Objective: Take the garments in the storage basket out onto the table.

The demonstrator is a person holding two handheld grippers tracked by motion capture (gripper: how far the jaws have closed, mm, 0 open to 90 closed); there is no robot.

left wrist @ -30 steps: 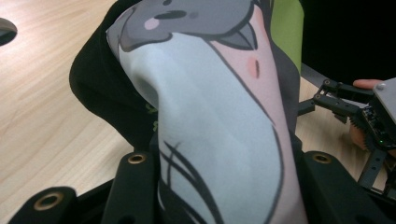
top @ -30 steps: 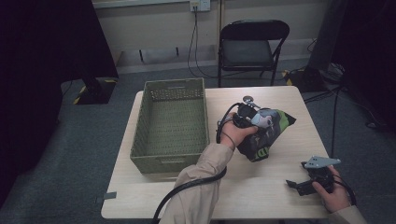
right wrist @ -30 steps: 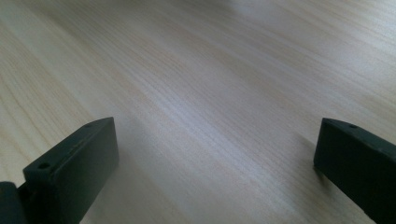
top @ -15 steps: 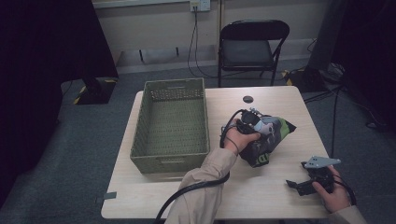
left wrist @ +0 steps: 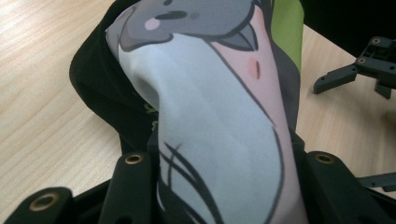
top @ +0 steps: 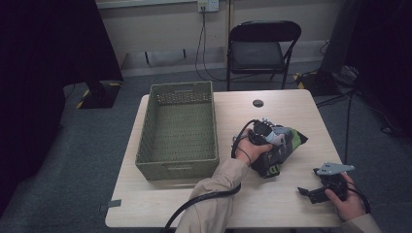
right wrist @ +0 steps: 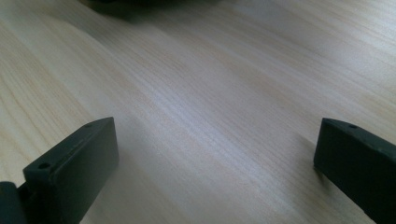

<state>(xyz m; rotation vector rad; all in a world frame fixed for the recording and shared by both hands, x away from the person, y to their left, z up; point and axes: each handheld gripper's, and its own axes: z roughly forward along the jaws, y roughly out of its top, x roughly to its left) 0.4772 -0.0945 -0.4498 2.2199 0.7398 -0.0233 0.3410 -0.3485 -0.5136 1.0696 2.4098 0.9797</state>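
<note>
1. The worktop [top: 286, 208] is pale wood-grain laminate, smooth with a soft sheen.
2. The snack bag [left wrist: 219, 116] is printed plastic film, smooth, creased and slightly glossy.
3. The basket [top: 177, 167] looks like woven green plastic, matt and ribbed.
4. The left tongs [left wrist: 219, 186] are matt black plastic with brass-coloured metal eyelets.
5. The right tongs [right wrist: 215, 163] are matt black plastic.
6. The sleeve [top: 214, 204] is tan cloth.

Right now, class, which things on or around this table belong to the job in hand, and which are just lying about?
In the job:
- left tongs, shut on the snack bag
- green basket, beside the bag, the likely drop spot
- right tongs, open, resting on the table

Lying about:
- folding chair
- dark round spot on the table's far side
</note>
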